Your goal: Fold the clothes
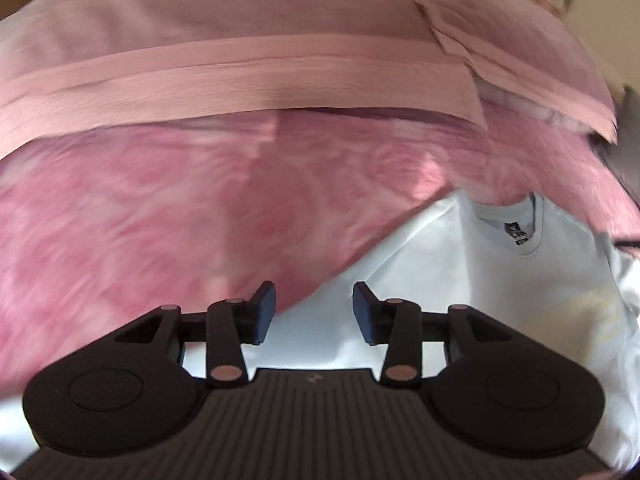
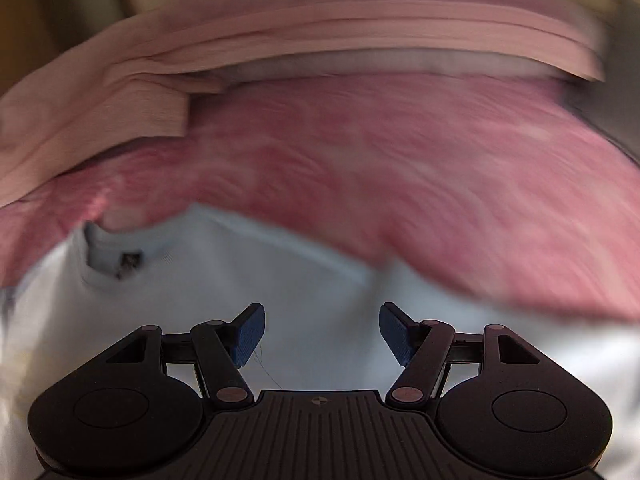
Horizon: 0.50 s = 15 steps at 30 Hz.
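The left gripper (image 1: 315, 312) points steeply down, its jaws parted with nothing between the blue pads. The right gripper (image 2: 322, 334) tilts down likewise, jaws spread wider and empty.

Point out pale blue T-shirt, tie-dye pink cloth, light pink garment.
pale blue T-shirt (image 1: 472, 280), left wrist view, chest below collar
tie-dye pink cloth (image 1: 160, 208), left wrist view, middle
light pink garment (image 2: 360, 28), right wrist view, ribbed hem

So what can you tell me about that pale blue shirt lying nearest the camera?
The pale blue shirt is a soft knit crew-neck with a ribbed collar and a dark label inside the neck. It lies spread flat, collar toward the mottled pink garment that it borders. Neither open gripper holds it.
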Motion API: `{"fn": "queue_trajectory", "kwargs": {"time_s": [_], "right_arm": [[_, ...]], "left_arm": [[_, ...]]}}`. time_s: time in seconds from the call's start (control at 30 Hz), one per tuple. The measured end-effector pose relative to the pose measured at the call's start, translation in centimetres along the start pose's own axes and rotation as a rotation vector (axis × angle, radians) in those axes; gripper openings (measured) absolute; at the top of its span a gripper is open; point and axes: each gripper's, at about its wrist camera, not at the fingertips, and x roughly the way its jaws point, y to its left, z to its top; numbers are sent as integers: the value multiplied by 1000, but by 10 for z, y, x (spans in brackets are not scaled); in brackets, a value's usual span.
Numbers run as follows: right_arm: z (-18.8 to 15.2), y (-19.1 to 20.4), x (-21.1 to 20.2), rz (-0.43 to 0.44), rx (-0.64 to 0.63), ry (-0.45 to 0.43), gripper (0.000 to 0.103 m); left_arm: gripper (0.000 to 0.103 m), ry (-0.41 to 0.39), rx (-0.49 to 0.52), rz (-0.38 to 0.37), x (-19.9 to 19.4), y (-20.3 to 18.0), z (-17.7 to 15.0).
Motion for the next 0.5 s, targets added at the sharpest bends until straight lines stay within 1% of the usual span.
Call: {"fn": "queue_trajectory", "kwargs": {"time_s": [0.07,0.17,0.23,0.27,0.33,0.37,0.43,0.47,0.5], "right_arm": [[22,1,26,48,-66,13,67],[40,4,59,87,-151,32,67],[45,4,75,125,-165,36,67],[48,4,83,144,-171,38,67],[50,6,95,180,-176,39,67],[50,7,101,198,-179,39,67],[49,11,108,227,-199,13,67],[49,13,109,260,-203,13,66],[48,15,111,293,-207,13,59]], "left_arm": [[41,16,46,-36,21,-15,15],[44,32,121,-95,55,-42,35],[45,39,165,-125,78,-58,45],[47,43,183,-135,89,-66,49],[47,63,207,-139,115,-81,55],[46,67,217,-137,125,-87,57],[37,66,247,-159,137,-99,58],[26,64,270,-166,141,-105,58],[4,57,311,-155,143,-112,57]]}}
